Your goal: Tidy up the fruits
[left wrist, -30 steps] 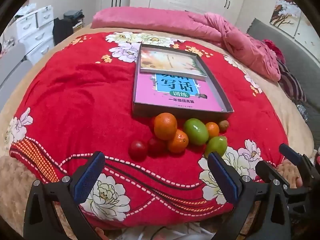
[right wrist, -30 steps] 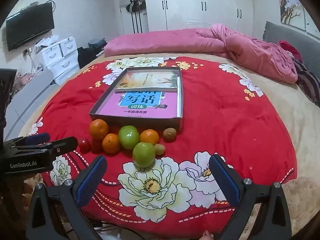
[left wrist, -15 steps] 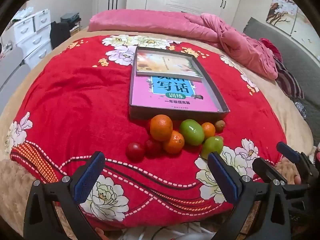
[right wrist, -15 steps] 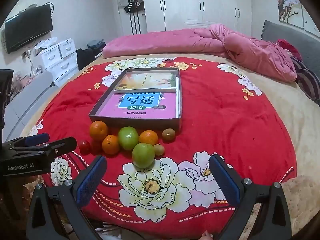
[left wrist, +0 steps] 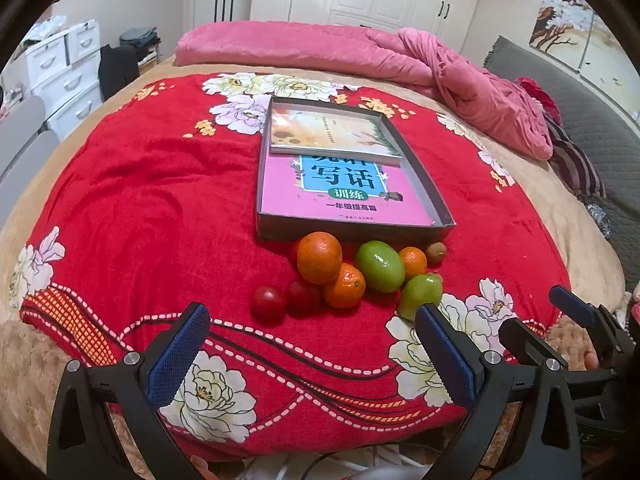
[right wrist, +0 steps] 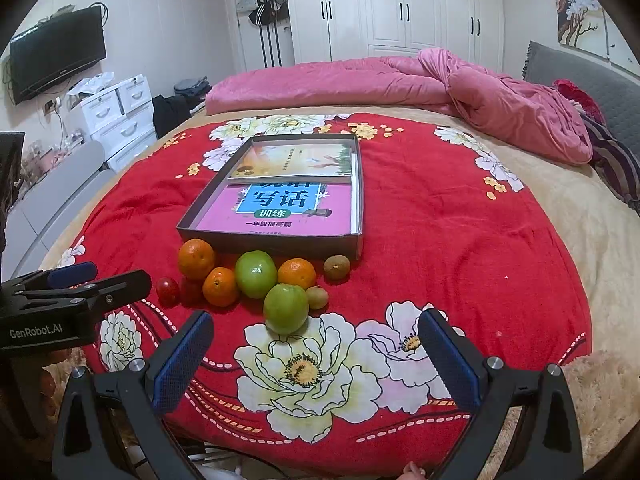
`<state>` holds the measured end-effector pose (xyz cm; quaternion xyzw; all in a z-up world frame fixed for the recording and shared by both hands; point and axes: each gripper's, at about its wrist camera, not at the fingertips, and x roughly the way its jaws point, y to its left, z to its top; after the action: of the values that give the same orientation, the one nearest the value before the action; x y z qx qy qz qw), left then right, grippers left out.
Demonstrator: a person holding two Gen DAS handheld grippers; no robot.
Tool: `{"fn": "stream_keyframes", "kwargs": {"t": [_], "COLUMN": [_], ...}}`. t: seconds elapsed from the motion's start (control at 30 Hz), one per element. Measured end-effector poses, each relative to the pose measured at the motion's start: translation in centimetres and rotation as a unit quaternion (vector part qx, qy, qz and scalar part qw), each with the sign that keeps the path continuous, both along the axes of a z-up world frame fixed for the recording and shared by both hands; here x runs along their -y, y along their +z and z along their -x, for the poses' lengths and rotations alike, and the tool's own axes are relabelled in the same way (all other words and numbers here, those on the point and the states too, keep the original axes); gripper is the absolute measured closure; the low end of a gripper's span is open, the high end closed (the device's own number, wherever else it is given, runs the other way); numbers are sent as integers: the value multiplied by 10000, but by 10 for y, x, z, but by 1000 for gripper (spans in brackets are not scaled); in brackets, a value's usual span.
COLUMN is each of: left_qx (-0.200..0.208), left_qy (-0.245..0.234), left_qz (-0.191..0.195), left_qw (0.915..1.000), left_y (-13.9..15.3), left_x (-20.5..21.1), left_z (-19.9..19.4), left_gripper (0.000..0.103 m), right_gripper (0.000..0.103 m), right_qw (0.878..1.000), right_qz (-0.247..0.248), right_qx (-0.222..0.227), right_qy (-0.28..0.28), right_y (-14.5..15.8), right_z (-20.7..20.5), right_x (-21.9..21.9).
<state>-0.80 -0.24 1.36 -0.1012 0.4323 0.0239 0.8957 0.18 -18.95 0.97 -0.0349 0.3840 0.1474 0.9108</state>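
Both grippers, left gripper [left wrist: 310,350] & right gripper [right wrist: 316,354], jaws wide, empty; fruits [right wrist: 256,274] clustered in row along box [right wrist: 280,242] front.

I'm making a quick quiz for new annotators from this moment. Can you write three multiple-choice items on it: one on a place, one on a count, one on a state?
1. Where does the fruit lie?
A. inside the tray
B. on the red blanket in front of the tray
C. on the pink duvet

2. How many green fruits are there?
A. one
B. two
C. four

3. How do the two tools stand?
A. both open and empty
B. both shut on fruit
C. left shut, right open

Answers: 1 B, the fruit pile sits against the near wall of the tray, which holds only books. 2 B, two green fruits. 3 A, left tool and right tool gape with nothing between their fingers.
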Motion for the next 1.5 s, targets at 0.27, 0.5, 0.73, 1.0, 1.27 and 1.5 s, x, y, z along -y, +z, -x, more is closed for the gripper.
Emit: {"fn": "stream_keyframes", "kwargs": {"t": [0.27,0.5,0.73,1.0,1.27,1.5], "left_qx": [12,32,53,65,98,114], "left_qy": [-26,-52,-78,-86,-83,-68], "left_qz": [4,-7,-10,-4,7,5], "left_qw": [10000,10000,10000,9999,9999,9999], "left_y": [2,3,4,4,6,6], "left_x": [0,0,1,1,0,-1], "left_z": [0,0,0,1,1,1], "left_gripper": [1,1,1,1,1,1], "right_gripper": [0,0,0,0,0,0], "right_qw": [10000,10000,10000,10000,10000,9999], "right_qz": [9,24,54,63,85,93], "right_qx": [-7,-20,-25,-38,-23,-27], "right_qy": [0,-28,-29,-50,-32,-31], "right_y": [0,-1,-2,-2,-2,-2], "right_z": [0,1,1,0,0,0], "right_x": [0,2,1,0,0,-1]}}
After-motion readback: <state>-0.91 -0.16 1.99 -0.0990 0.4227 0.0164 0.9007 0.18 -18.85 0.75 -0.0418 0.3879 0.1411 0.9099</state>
